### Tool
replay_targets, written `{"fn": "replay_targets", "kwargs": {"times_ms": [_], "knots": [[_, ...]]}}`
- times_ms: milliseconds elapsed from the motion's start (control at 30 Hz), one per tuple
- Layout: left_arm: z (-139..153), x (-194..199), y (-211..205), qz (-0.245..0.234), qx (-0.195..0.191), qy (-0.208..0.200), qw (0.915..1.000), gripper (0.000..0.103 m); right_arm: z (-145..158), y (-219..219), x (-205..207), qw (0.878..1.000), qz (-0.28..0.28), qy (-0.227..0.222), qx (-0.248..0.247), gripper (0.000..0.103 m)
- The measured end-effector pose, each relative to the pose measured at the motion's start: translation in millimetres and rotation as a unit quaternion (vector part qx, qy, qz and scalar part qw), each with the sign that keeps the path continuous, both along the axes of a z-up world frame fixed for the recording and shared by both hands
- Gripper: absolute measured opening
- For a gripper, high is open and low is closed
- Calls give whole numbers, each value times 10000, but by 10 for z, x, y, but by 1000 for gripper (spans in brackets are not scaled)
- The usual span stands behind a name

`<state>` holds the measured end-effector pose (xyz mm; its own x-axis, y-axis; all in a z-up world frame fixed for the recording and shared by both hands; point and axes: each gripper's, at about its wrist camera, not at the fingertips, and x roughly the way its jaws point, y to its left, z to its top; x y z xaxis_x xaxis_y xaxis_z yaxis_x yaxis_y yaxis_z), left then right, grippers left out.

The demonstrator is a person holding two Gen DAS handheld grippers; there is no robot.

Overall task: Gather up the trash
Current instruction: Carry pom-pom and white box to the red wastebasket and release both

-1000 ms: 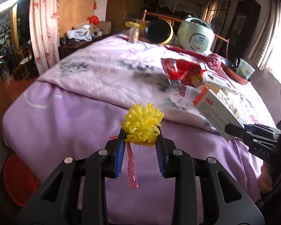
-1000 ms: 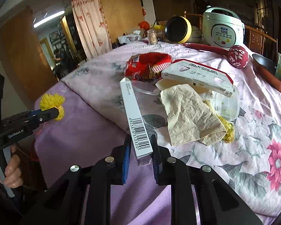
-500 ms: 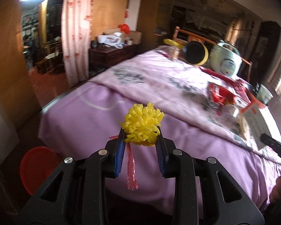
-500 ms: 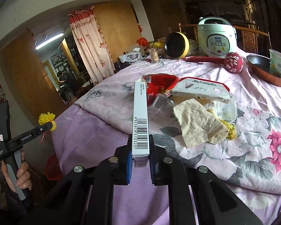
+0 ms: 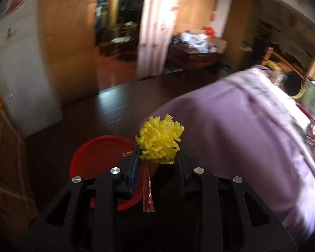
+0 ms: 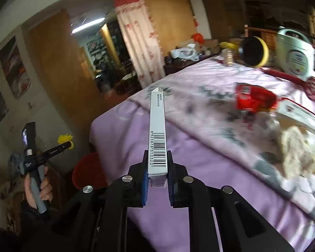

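My left gripper (image 5: 158, 157) is shut on a yellow foam net (image 5: 160, 139) with a red plastic strip hanging below it. It hangs just above and right of a red bin (image 5: 98, 159) on the dark floor. My right gripper (image 6: 157, 168) is shut on a white flat box (image 6: 157, 134) with a barcode, held upright over the table's corner. The right wrist view shows the left gripper (image 6: 68, 145) with the yellow foam net (image 6: 65, 139) at far left, and the red bin (image 6: 88, 172) below the table corner.
The table with a purple floral cloth (image 6: 209, 138) holds a red wrapper (image 6: 254, 100), a crumpled tissue (image 6: 298, 147), a red-and-white box (image 6: 298, 113), a rice cooker (image 6: 293, 52) and a black-and-yellow pot (image 6: 254, 51). A wooden frame (image 5: 4, 147) stands left of the bin.
My left gripper has swung left and down off the table to the red bin, still holding the foam net. My right gripper has turned left with the box.
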<state>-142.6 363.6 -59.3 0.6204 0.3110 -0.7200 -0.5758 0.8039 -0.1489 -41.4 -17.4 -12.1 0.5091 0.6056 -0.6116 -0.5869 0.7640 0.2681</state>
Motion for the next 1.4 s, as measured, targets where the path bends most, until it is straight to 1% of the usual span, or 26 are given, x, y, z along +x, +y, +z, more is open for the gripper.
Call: {"fn": "replay_targets", "kwargs": {"times_ms": [67, 133, 167, 200, 267, 333, 367, 500, 667, 767, 800, 833, 867, 933, 1033, 1100, 1300, 1400], "knots": [[-149, -40, 180, 140, -179, 72, 9997, 32, -11, 178, -16, 9999, 147, 41, -57, 15], [-330, -61, 332, 273, -342, 253, 9987, 35, -29, 375, -32, 9994, 306, 114, -94, 15], [-401, -73, 396, 360, -414, 360, 9978, 43, -39, 451, -42, 9992, 369, 149, -97, 15], [-475, -95, 461, 454, -520, 433, 9967, 48, -43, 532, -48, 9988, 444, 186, -102, 15], [-523, -157, 530, 557, -655, 424, 9954, 70, -42, 733, -72, 9977, 616, 241, -134, 15], [-509, -233, 592, 698, -654, 361, 9948, 77, -42, 932, -107, 9959, 836, 300, -174, 15], [-487, -284, 623, 773, -594, 334, 9947, 80, -41, 1030, -129, 9949, 934, 322, -195, 15], [-401, -450, 722, 1073, -336, 318, 9931, 82, -102, 1446, -189, 9888, 1398, 434, -295, 15], [-336, -631, 923, 1424, -268, 248, 9891, 84, -339, 2102, -269, 9743, 2075, 711, -513, 15], [-301, -737, 1033, 1648, -161, 243, 9859, 85, -482, 2609, -310, 9638, 2425, 904, -635, 16], [-303, -699, 1080, 1695, -137, 255, 9851, 85, -526, 2795, -313, 9609, 2519, 954, -640, 16], [-285, -741, 1119, 1767, -123, 262, 9838, 85, -565, 2986, -318, 9586, 2607, 948, -636, 18], [-268, -762, 1150, 1795, -138, 254, 9833, 85, -599, 3103, -328, 9585, 2615, 915, -673, 32], [-227, -811, 1191, 1835, -157, 233, 9826, 85, -664, 3295, -307, 9593, 2546, 986, -721, 52], [-186, -840, 1184, 1847, -52, 230, 9825, 85, -661, 3232, -310, 9590, 2541, 1139, -522, 51], [-160, -820, 1154, 1833, -2, 226, 9828, 86, -619, 3059, -317, 9630, 2427, 1051, -523, 51], [-166, -649, 962, 1482, -93, 266, 9886, 86, -456, 2496, -178, 9766, 1926, 881, -381, 51], [-53, -529, 771, 1207, -65, 213, 9924, 86, -351, 2183, -119, 9837, 1626, 710, -289, 52]]}}
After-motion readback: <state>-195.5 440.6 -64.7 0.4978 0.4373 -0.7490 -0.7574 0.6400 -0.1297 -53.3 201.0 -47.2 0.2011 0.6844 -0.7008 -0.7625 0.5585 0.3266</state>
